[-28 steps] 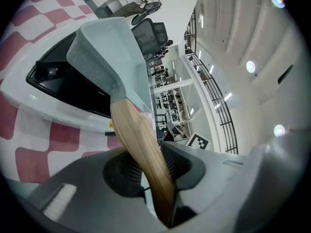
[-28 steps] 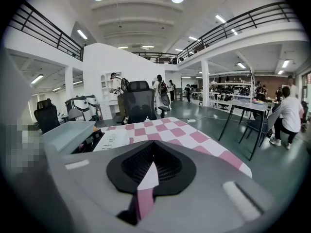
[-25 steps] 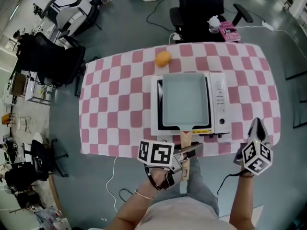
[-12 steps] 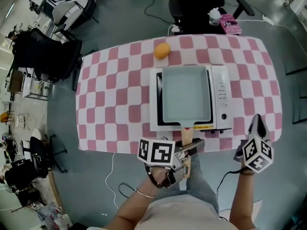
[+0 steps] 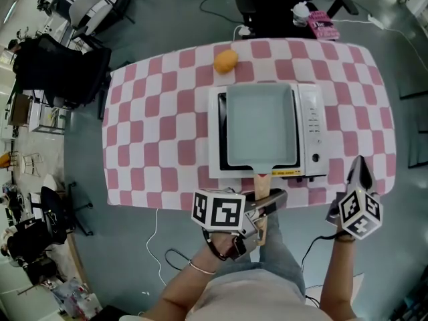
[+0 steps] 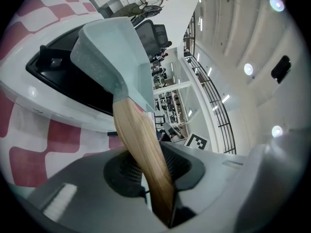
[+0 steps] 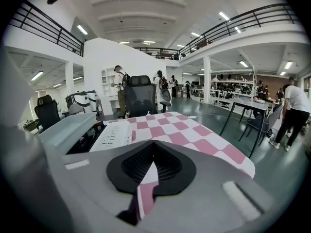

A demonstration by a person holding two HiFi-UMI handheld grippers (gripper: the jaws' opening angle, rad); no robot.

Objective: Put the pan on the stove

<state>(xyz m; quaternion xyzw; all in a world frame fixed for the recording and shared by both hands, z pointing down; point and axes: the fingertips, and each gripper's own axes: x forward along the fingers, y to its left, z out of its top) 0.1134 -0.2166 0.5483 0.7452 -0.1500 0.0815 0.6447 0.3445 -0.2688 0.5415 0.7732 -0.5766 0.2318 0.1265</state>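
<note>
Left gripper (image 5: 266, 208) is closing its jaws on the wooden handle (image 5: 261, 191) of the pale grey square pan (image 5: 261, 126), which I see resting on the white tabletop stove (image 5: 311, 132). My right gripper (image 5: 360, 167) hangs empty near the pink-checked table (image 5: 154, 132), jaws together.

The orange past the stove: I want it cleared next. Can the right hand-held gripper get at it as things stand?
Probably, with a long reach. The right hand-held gripper is empty at the near edge; the orange lies beyond the stove and pan, so it must go over or around them.
</note>
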